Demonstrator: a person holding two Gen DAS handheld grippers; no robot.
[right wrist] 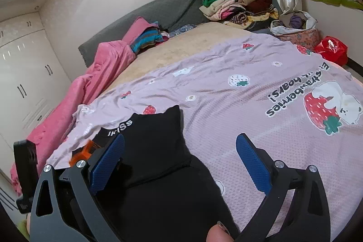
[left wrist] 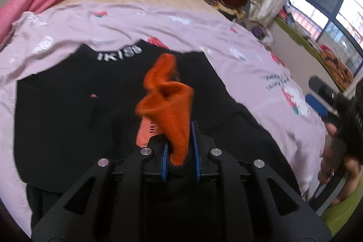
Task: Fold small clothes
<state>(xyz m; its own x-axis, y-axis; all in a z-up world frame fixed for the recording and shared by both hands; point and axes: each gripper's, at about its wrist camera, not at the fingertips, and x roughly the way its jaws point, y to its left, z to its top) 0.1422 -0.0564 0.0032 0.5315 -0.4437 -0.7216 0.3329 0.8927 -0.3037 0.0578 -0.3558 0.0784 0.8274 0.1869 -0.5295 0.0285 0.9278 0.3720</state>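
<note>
The left claw [left wrist: 180, 146] pinches an orange sock [left wrist: 168, 101] above a black garment [left wrist: 68, 110]; the right claw [right wrist: 180, 165] stands wide, empty.

on the pink sheet [right wrist: 226, 106] i count one black garment [right wrist: 154, 151], one orange sock [left wrist: 168, 103]; two clothes heaps beyond it.

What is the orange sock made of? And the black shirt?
Orange sock: looks like fuzzy knit, probably cotton or wool blend; its surface is nubbly and matte. Black shirt: seems smooth, soft jersey-like fabric; flat, matte, with a ribbed-looking collar. I can't tell the exact fibre.
</note>
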